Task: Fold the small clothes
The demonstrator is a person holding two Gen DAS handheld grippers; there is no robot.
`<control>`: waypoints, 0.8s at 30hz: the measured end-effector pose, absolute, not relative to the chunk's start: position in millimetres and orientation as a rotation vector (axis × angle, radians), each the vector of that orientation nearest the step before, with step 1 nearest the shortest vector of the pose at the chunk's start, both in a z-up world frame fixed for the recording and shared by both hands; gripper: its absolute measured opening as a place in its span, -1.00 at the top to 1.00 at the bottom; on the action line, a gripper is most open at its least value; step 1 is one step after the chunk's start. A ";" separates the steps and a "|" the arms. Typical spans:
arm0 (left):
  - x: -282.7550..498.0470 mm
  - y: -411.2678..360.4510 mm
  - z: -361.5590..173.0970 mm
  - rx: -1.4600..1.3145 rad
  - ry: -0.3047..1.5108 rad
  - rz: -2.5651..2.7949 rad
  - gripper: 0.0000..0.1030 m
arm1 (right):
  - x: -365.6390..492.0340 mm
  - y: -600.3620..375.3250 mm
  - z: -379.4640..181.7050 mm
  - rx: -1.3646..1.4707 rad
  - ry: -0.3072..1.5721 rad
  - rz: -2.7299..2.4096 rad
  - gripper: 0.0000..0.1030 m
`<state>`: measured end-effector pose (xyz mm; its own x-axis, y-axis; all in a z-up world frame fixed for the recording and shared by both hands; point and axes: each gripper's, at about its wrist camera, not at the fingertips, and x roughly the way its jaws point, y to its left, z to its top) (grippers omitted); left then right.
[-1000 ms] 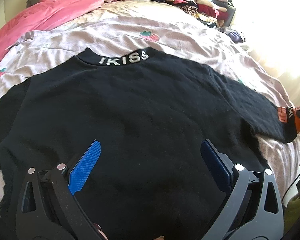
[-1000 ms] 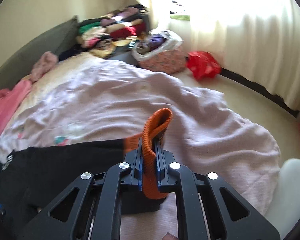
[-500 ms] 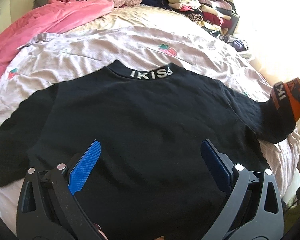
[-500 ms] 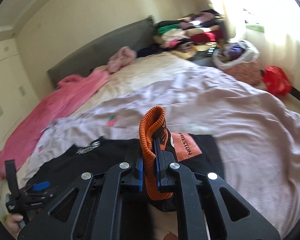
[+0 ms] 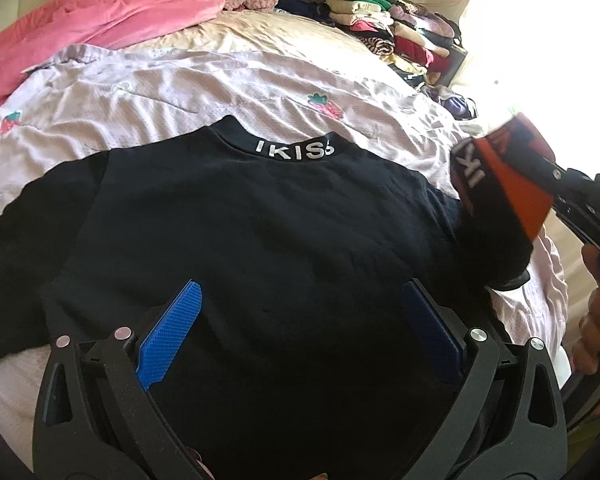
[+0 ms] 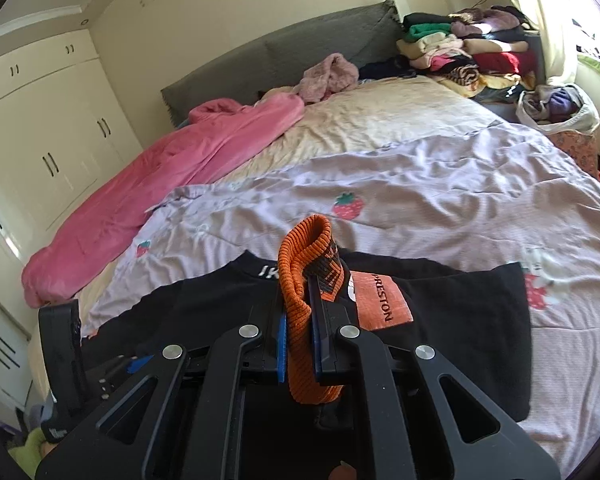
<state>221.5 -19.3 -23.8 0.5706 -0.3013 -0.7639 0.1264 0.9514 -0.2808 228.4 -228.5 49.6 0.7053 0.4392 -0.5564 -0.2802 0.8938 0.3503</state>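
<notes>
In the left wrist view, a black sweatshirt [image 5: 268,240] is seen spread flat on the lilac strawberry-print quilt [image 5: 220,92] of the bed, its collar at the far side bearing white letters. The left gripper [image 5: 300,332] is held low over the near part of the garment, its blue fingers [image 5: 168,336] wide apart with nothing between them. The near hem is hidden behind the gripper body, and the left sleeve is cut off at the frame edge. At the right, the orange cuff [image 5: 512,184] is seen lifted off the bed; the tool holding it is blurred and partly cut off.

In the right wrist view, the right gripper [image 6: 298,340] is clamped on the ribbed orange cuff [image 6: 300,276], which stands upright between the closed fingers. The right sleeve is seen folded inward over the sweatshirt [image 6: 460,312], an orange patch [image 6: 380,300] lying on top. Most of the collar lettering is hidden behind the cuff. A pink blanket [image 6: 160,184] lies at the far left, and a pile of clothes [image 6: 460,52] at the far right.
</notes>
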 end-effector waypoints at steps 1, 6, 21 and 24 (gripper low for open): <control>222.2 -19.0 -25.6 -0.213 0.938 -0.259 -0.82 | 231.0 -223.9 48.3 0.246 0.685 0.408 0.84; 223.6 -21.4 -31.6 -0.241 0.952 -0.295 -0.82 | 239.4 -204.0 44.9 0.243 0.708 0.434 0.78; 229.3 -33.6 -50.8 -0.361 0.999 -0.460 -0.79 | 232.8 -210.6 33.7 0.222 0.716 0.375 0.44; 238.1 -34.6 -57.0 -0.407 1.020 -0.454 -0.69 | 221.1 -227.4 33.8 0.224 0.690 0.314 0.42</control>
<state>238.1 -34.6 -57.0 0.4471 -0.5384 -0.7143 0.1700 0.8352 -0.5231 221.1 -227.4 33.8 0.7277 0.3553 -0.5868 -0.2088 0.9295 0.3040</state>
